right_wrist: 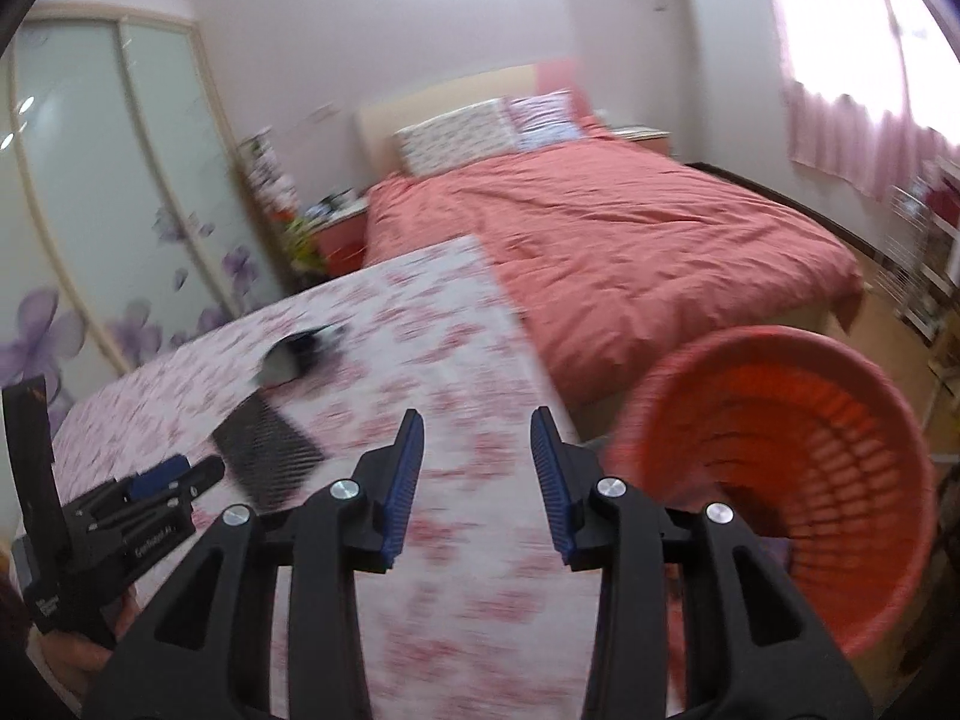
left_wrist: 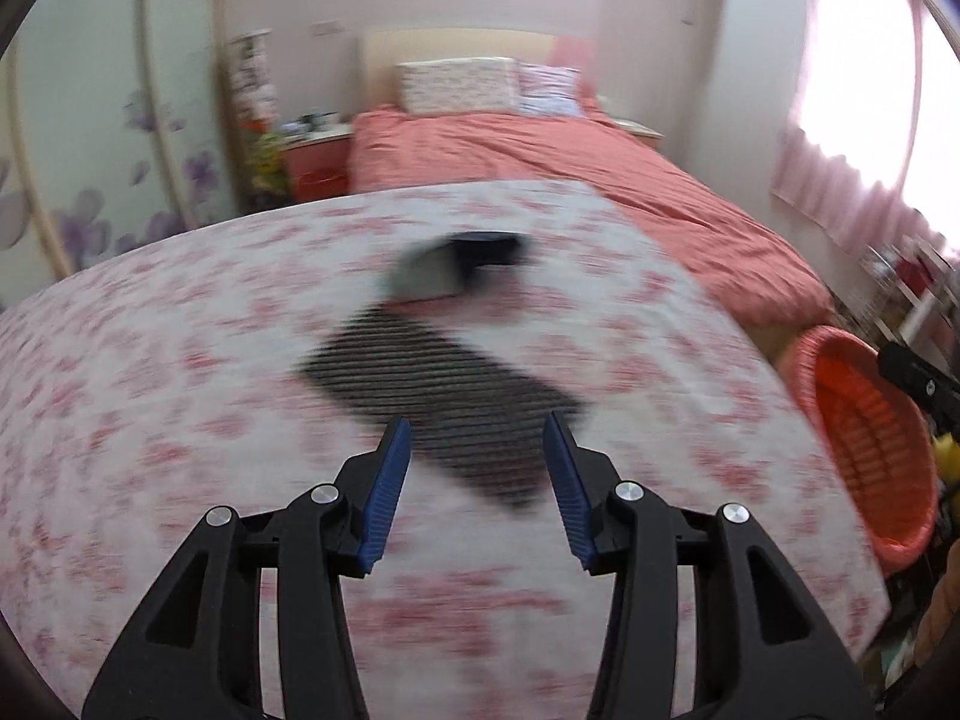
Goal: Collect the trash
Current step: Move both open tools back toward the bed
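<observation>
A dark striped flat piece [left_wrist: 444, 408] lies on the pink-flowered table [left_wrist: 150, 360], with a grey and black crumpled item [left_wrist: 462, 264] just behind it. Both are blurred. My left gripper [left_wrist: 478, 429] is open and empty, its fingertips just above the near end of the striped piece. My right gripper [right_wrist: 478, 429] is open and empty over the table's right part, between the striped piece [right_wrist: 264, 444] and an orange basket [right_wrist: 798, 480]. The left gripper also shows in the right wrist view [right_wrist: 162, 480]. The grey item [right_wrist: 300, 354] lies farther back.
The orange basket [left_wrist: 864, 438] stands beside the table's right edge. A bed with a salmon cover [left_wrist: 600, 192] lies behind the table. A wardrobe with flowered sliding doors [right_wrist: 90, 210] is on the left. A curtained window [right_wrist: 852, 60] is on the right.
</observation>
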A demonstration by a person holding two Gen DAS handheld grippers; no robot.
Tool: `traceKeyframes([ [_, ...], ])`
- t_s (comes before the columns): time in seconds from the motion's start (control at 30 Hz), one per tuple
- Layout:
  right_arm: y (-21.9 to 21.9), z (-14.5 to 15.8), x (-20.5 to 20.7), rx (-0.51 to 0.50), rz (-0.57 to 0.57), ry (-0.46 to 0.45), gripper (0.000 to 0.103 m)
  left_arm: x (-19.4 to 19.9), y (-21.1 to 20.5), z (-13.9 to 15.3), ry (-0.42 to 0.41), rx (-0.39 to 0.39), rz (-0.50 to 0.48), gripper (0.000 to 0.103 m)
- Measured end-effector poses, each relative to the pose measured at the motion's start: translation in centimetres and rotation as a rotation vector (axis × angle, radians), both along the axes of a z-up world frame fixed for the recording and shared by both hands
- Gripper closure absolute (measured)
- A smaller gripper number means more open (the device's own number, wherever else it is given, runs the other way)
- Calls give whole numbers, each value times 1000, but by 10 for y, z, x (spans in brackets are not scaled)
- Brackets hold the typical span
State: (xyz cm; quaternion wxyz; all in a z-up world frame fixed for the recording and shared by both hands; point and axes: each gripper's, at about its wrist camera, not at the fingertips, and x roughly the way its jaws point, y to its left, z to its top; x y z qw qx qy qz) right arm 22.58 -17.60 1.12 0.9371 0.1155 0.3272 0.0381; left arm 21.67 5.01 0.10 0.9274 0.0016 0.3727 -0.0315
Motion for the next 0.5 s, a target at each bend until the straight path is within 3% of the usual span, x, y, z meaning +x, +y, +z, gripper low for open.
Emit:
traceKeyframes([
  [0.23, 104, -10, 40, -26, 161, 57, 66, -1, 81, -4, -2, -10, 135, 55],
  [0.5, 190, -39, 80, -93, 238, 150, 66, -3, 145, -10, 8, -56, 221, 52],
])
